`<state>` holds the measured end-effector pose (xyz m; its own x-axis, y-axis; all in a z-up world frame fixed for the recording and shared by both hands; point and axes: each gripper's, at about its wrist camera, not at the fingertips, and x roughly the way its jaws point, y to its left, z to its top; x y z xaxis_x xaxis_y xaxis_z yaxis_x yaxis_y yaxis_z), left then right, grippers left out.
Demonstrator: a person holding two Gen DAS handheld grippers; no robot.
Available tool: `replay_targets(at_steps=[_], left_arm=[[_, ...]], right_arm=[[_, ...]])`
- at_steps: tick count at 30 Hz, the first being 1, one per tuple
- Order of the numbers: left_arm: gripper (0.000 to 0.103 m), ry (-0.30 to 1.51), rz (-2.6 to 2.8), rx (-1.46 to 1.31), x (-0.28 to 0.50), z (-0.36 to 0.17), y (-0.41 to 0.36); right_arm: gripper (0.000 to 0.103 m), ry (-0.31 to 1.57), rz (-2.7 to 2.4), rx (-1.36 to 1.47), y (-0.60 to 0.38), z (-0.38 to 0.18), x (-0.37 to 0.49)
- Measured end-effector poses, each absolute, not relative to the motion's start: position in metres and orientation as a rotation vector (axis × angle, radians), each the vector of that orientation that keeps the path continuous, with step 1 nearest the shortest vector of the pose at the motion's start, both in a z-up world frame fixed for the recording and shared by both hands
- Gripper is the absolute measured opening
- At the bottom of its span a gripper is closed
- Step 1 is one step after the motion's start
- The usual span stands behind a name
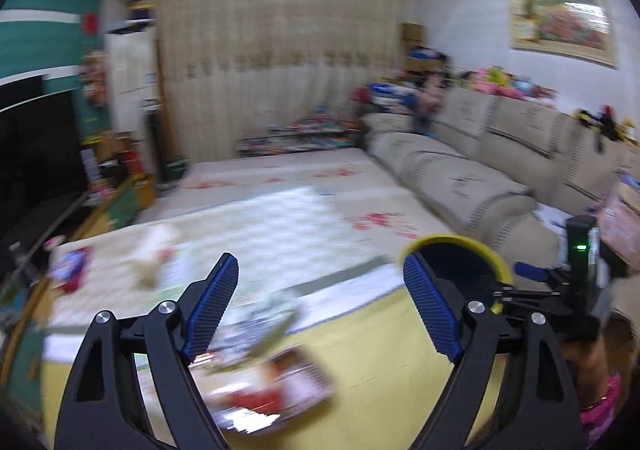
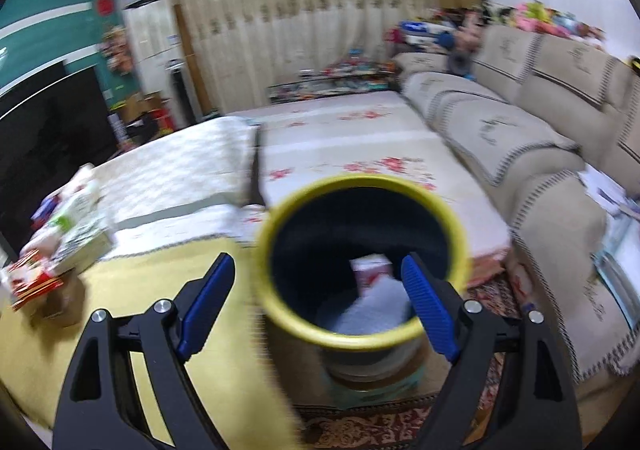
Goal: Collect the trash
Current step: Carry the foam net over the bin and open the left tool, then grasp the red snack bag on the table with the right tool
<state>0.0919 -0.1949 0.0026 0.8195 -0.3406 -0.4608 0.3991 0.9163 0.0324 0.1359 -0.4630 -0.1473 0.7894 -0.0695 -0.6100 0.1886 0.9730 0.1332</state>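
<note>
table litter (image 1: 276, 382) blurred, bin (image 2: 362, 262) contents unclear

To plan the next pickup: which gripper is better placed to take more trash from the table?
Left. The left gripper is open above the wrappers; the right gripper faces the bin.

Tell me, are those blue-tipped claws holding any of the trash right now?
No, nothing is held. The left gripper stands open over the littered table, and the right gripper stands open before the yellow-rimmed bin.
</note>
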Motion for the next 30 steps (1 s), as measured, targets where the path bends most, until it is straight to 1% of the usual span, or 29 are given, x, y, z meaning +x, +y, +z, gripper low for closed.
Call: replay_targets(at_steps=[4,5,6,12,13,17,21,30], left_arm=[[0.084,0.465,-0.255,0.072,0.08,0.002,-0.127],[0.084,0.465,-0.221,0.059,0.077,0.002,-0.111],[0.084,0.464,-0.184,0.042,0.073,0.001,-0.093],[0.084,0.457,-0.081,0.001,0.06,-0.006,-0.036],[0.084,0.451,-0.07,-0.002,0.057,-0.006,-0.029],[0.084,0.443,-0.065,-0.013,0.056,-0.005,-0.018],[0.085,0.449,-0.065,-0.01,0.057,-0.007,-0.019],[0.085,0.475,-0.07,-0.009,0.067,-0.012,-0.019]], right_arm=[[0.081,0.636,0.004,0.151,-0.412,-0.136,0.147],[0.081,0.636,0.004,0.151,-0.412,-0.136,0.147],[0.081,0.636,0.091,0.145,-0.384,-0.131,0.154],[0.081,0.595,0.343,0.106,-0.309,-0.111,0.144],[0.081,0.595,0.343,0.106,-0.309,-0.111,0.144],[0.081,0.574,0.452,0.005,-0.262,-0.105,0.129],[0.081,0.565,0.493,-0.075,-0.231,-0.112,0.125],[0.08,0.619,0.389,-0.161,-0.211,-0.143,0.158]])
